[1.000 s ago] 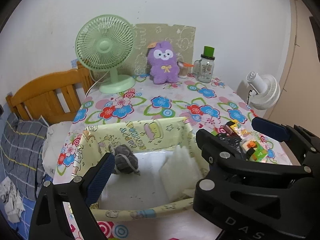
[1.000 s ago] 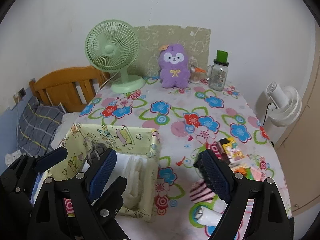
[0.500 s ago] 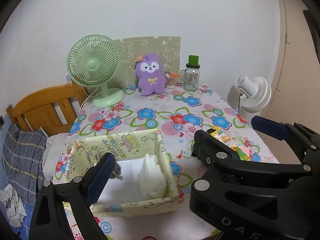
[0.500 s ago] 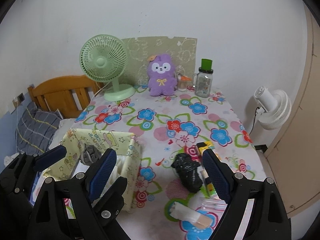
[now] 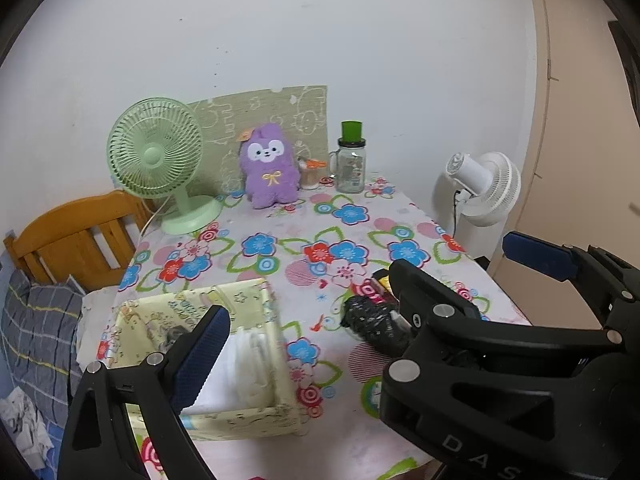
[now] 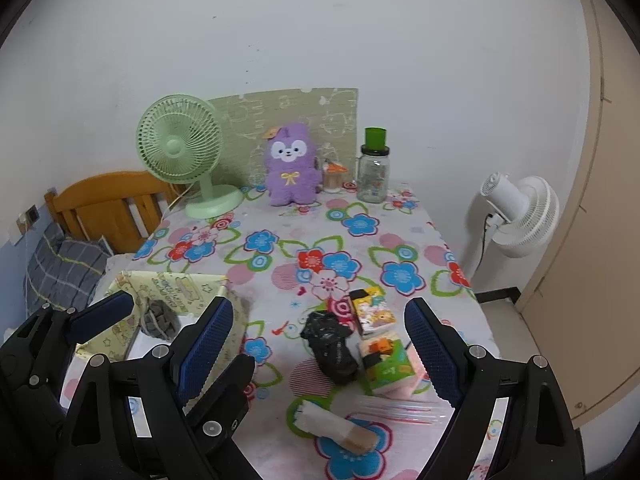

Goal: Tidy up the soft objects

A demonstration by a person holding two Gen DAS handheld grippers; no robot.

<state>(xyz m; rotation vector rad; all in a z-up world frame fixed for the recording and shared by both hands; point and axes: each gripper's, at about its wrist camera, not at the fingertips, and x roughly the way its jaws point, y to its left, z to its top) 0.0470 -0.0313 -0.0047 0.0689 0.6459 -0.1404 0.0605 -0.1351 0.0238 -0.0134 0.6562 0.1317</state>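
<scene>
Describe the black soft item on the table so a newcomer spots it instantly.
Start at the floral tablecloth, near edge. Right of the yellow fabric bin, a crumpled black bundle lies against colourful tissue packs. It is the only black, shapeless item there.

Plain white wall (image 6: 360, 32) behind the worktop (image 6: 288, 224), which wears a floral cloth. Wooden bed headboard (image 6: 108, 200) left of the worktop, grey checked bedding (image 6: 64, 264) just below it. White standing fan (image 6: 520, 212) right of the worktop, beige door panel (image 6: 592, 200) beyond.

Storage box (image 6: 188, 280) left, black bundle (image 6: 332, 344) right, plush toy (image 6: 290, 164) behind on table (image 6: 280, 216).
</scene>
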